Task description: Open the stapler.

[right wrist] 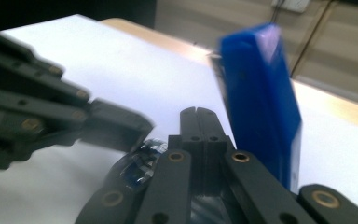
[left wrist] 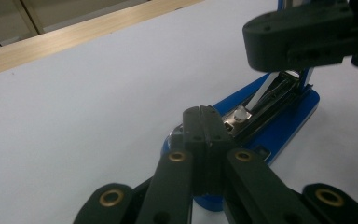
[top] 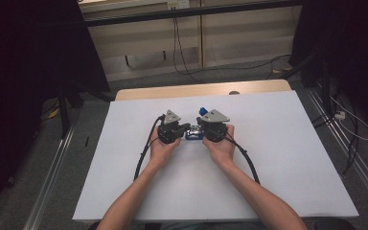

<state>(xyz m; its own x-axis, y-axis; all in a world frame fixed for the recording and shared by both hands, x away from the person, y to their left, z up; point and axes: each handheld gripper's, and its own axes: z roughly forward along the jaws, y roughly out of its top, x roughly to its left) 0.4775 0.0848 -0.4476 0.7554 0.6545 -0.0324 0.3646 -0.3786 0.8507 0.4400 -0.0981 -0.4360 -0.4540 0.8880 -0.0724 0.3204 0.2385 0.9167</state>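
On a white worktop (top: 278,158) edged in pale wood, a blue stapler (left wrist: 279,126) lies open at mid-table between two hand-held grippers, its lid (right wrist: 261,98) swung upright and its metal staple channel exposed. The left gripper (left wrist: 204,112) presses its clenched fingers onto the stapler's near end, nothing between them. The right gripper (right wrist: 198,113), fingers likewise clenched and grasping nothing, sits just beside the raised lid.
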